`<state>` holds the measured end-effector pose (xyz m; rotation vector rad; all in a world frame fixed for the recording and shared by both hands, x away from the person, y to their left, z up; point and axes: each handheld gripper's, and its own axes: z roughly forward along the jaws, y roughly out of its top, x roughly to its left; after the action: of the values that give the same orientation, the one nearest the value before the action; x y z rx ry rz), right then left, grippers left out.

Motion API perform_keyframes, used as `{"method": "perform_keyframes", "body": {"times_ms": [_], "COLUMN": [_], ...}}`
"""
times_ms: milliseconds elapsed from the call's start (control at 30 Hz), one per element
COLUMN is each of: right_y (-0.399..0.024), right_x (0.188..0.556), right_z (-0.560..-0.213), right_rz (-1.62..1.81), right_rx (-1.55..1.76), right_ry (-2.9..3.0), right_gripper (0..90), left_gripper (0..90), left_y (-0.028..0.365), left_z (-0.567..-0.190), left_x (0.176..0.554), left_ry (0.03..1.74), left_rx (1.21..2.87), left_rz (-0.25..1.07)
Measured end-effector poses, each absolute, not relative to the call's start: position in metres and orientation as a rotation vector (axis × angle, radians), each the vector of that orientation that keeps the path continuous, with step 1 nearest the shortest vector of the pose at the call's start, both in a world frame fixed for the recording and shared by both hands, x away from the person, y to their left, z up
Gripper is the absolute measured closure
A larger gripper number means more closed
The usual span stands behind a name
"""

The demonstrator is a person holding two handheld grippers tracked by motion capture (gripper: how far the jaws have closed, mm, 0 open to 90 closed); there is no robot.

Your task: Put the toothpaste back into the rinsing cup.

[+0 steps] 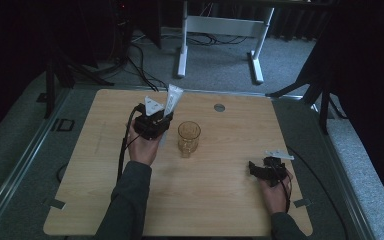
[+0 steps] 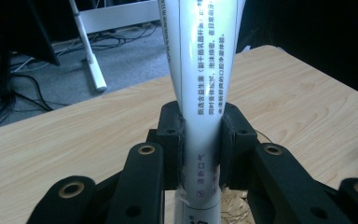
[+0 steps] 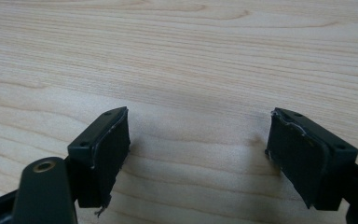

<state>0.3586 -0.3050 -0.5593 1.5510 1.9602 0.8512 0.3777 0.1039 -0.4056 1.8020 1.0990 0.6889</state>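
Above the table [image 1: 220, 200], left of the glass [image 1: 188, 137]: white tube [image 2: 205, 70] upright, clamped in left gripper [image 2: 200, 140] | tube likely light, soft, squashable; best held low, near its stiff cap end | right gripper [image 3: 198, 144] jaws apart, resting on wood.

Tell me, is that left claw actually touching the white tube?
Touching. In the left gripper view, the left gripper has both black pads pressed against the sides of the white tube.
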Motion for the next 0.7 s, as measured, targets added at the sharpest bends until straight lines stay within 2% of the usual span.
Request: {"method": "perform_keyframes", "body": {"times_ms": [700], "right_y": [-0.3050], "right_x": [0.3586], "right_z": [-0.5593], "right_rz": [0.851], "right_rx": [1.551], "right_ry": [1.960], "right_gripper": [20.7], "left_gripper": [73.2], "left_y": [0.0977], "left_z": [-0.3990], "left_x": [0.3804], "left_ry": [1.028], "left_rx": [1.756], "left_rz": [0.673]}}
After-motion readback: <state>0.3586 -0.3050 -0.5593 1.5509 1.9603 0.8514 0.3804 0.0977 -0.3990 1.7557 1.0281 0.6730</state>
